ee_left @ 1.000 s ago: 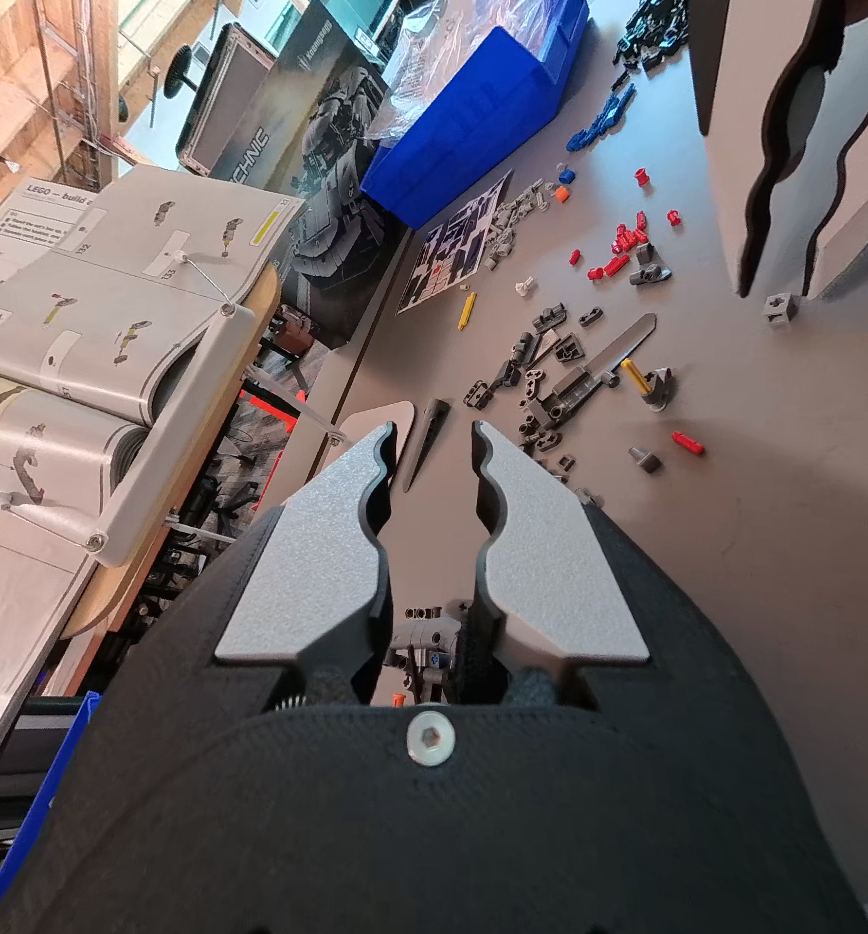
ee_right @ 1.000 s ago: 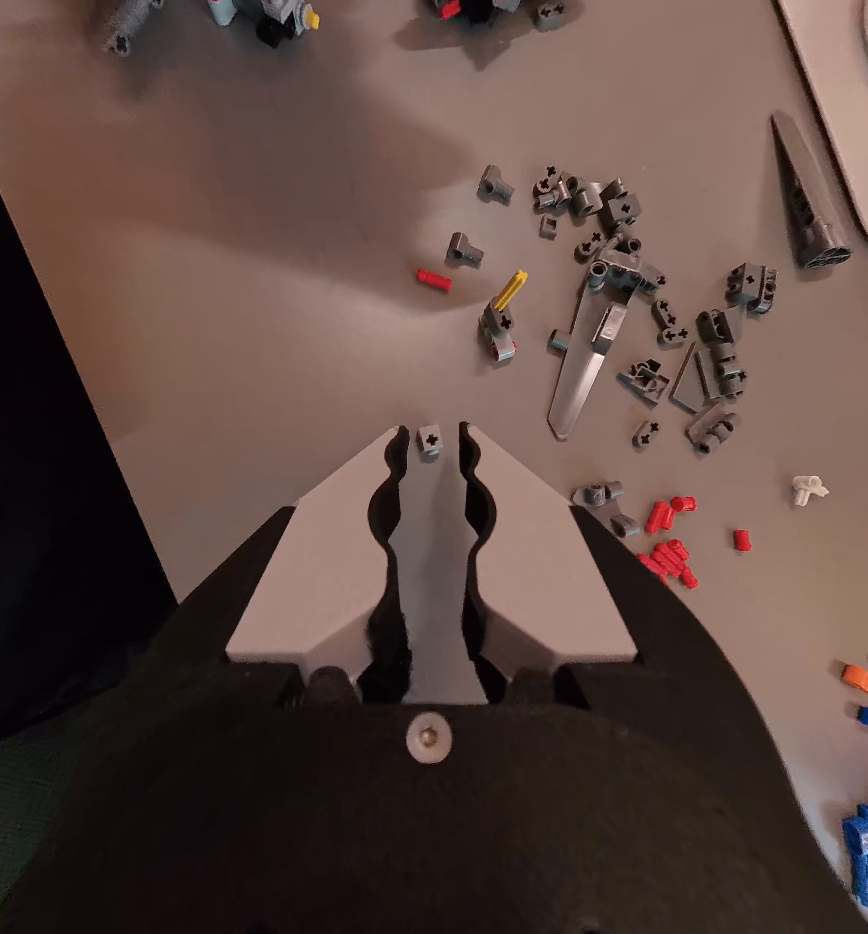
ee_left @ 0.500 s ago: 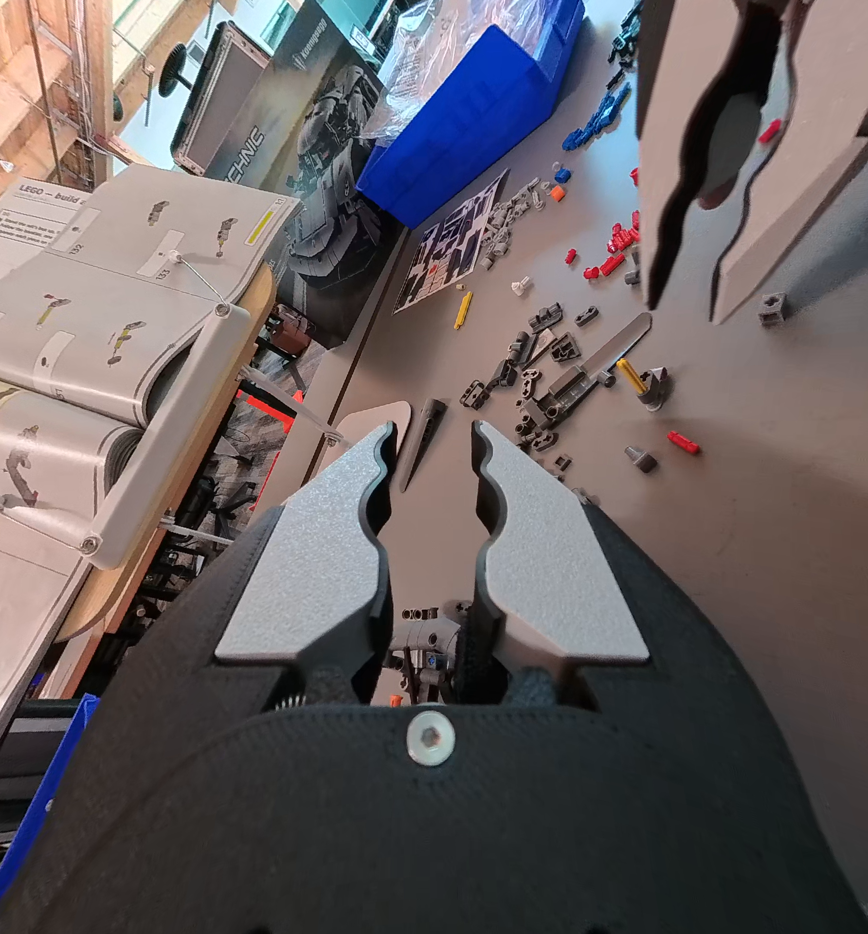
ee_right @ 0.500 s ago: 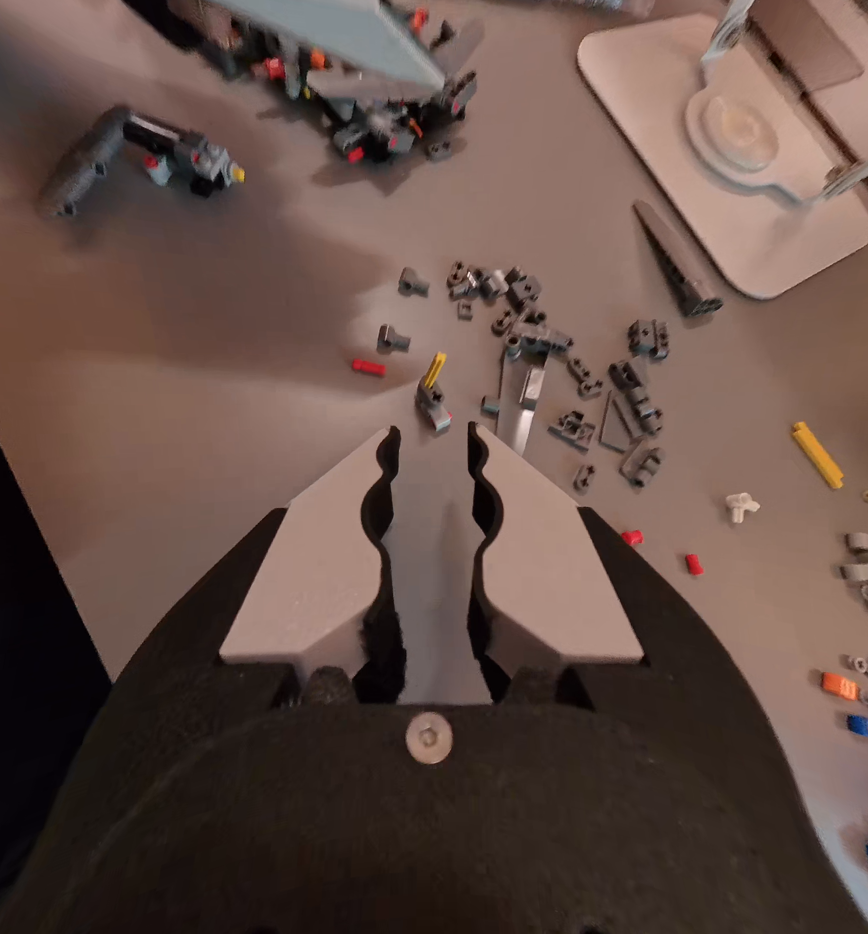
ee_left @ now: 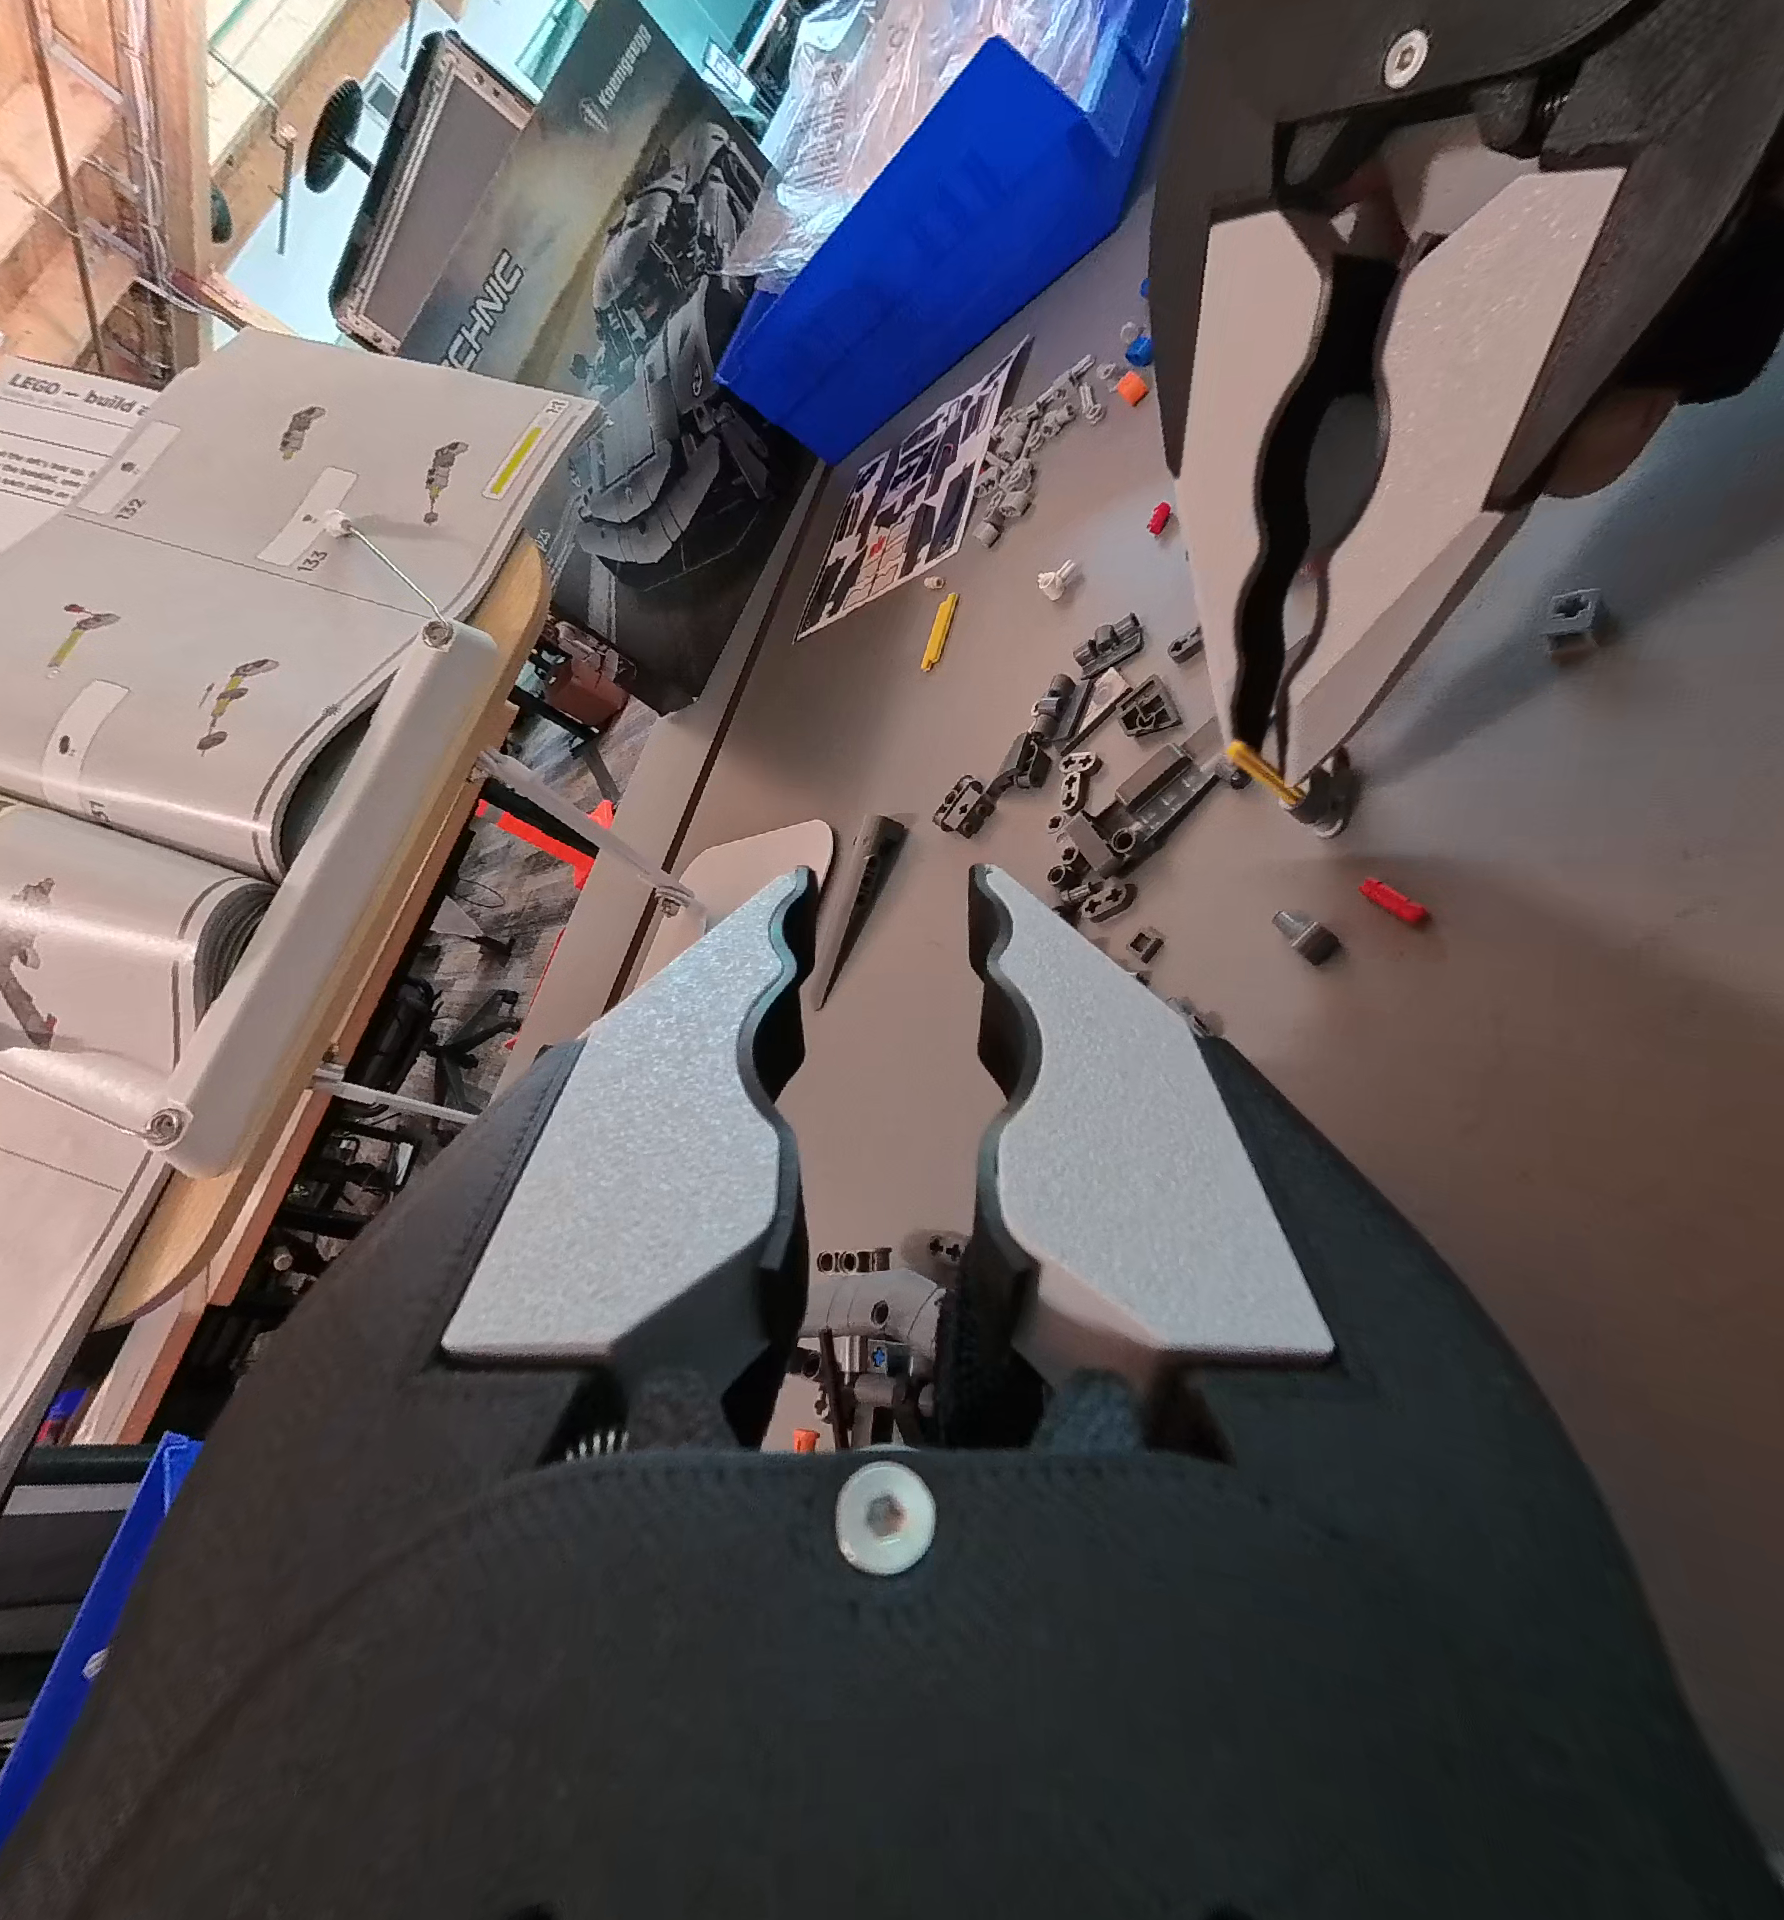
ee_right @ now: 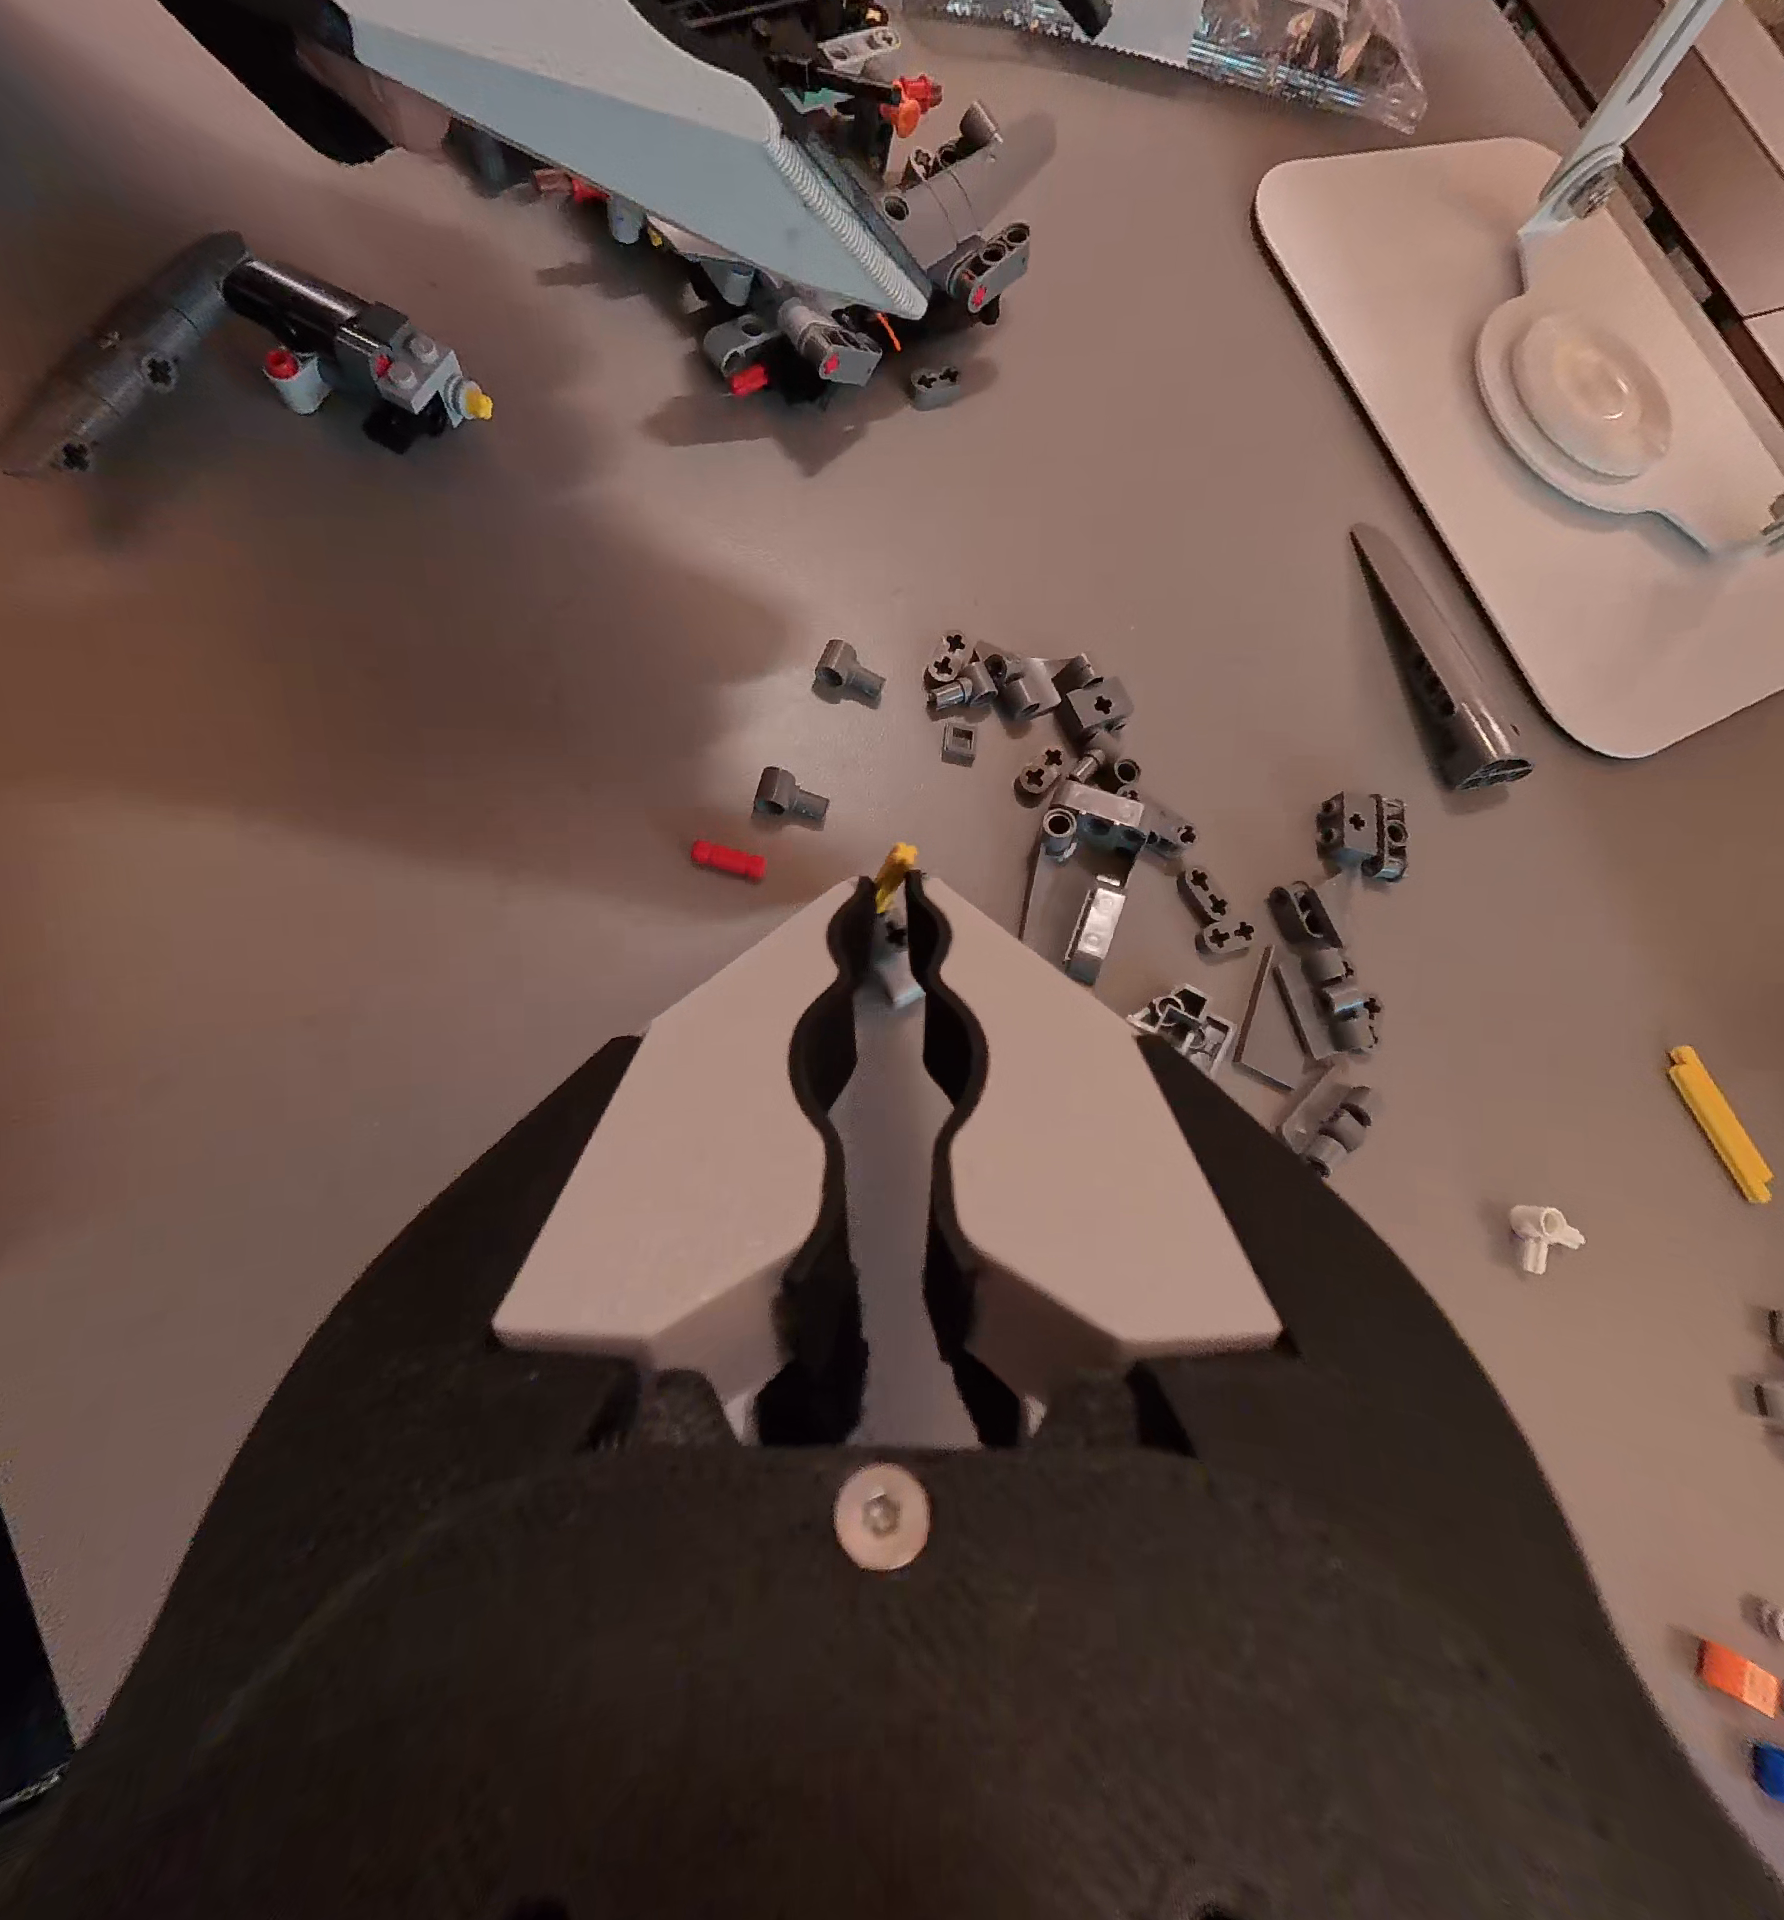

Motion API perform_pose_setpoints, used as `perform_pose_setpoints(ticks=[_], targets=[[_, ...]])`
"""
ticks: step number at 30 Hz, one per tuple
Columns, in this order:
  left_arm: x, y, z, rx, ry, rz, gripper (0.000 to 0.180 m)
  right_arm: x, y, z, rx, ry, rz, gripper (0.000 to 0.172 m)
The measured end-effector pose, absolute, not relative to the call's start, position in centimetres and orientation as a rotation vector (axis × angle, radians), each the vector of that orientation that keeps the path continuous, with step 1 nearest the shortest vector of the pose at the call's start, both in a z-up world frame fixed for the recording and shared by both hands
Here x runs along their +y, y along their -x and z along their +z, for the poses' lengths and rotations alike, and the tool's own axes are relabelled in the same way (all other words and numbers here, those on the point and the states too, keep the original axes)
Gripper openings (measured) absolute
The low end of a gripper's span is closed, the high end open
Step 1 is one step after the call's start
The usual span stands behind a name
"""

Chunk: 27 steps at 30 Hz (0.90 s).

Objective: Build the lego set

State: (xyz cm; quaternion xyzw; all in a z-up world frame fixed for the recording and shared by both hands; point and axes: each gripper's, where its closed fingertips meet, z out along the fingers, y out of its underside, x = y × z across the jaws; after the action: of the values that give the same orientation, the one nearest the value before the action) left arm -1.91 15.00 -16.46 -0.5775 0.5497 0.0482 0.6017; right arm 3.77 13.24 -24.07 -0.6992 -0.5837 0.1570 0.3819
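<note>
Grey table (ee_right: 348, 1039) with loose building-toy parts.

Big part-built grey model (ee_right: 659, 135) at far edge, small sub-assembly (ee_right: 348, 353) beside it toward left edge. Open instruction book (ee_left: 192, 623) on stand off one side, blue bin (ee_left: 950, 239) near a far corner.

Grey parts pile (ee_right: 1127, 810) mid-table, still unsorted, mostly loose.

Left gripper (ee_left: 893, 899) well apart from pile, fingers spread, nothing between tips.

Right gripper (ee_right: 893, 883) down at table mid-surface, tips nearly closed on small yellow axle (ee_right: 898, 862) plugged in grey connector (ee_right: 893, 966). Still resting on table by the look of it.

Red pin (ee_right: 727, 859) just beside, untouched.
</note>
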Motion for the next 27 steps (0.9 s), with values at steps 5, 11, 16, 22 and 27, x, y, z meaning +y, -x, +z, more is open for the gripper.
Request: perform_pose_setpoints(ticks=[5, 11, 16, 22, 27], targets=[[15.0, 1.9, -16.5, 1.277, 1.339, 0.110, 0.027, 12.9, -3.8, -24.0, -1.499, 1.749, 0.394, 0.000], [15.0, 1.8, -16.8, 1.282, 1.345, 0.108, 0.027, 11.8, -4.4, -24.2, -1.536, 1.693, 0.284, 0.000], [15.0, 1.6, -17.0, 1.290, 1.347, 0.106, 0.027, 10.0, -4.7, -25.2, -1.588, 1.673, 0.205, 0.000], [15.0, 1.6, -17.1, 1.291, 1.350, 0.106, 0.027, 10.6, -5.5, -24.0, -1.531, 1.697, 0.202, 0.009], [15.0, 1.6, -16.9, 1.288, 1.346, 0.109, 0.027, 11.6, -5.5, -23.7, -1.628, 1.656, 0.215, 0.016]])
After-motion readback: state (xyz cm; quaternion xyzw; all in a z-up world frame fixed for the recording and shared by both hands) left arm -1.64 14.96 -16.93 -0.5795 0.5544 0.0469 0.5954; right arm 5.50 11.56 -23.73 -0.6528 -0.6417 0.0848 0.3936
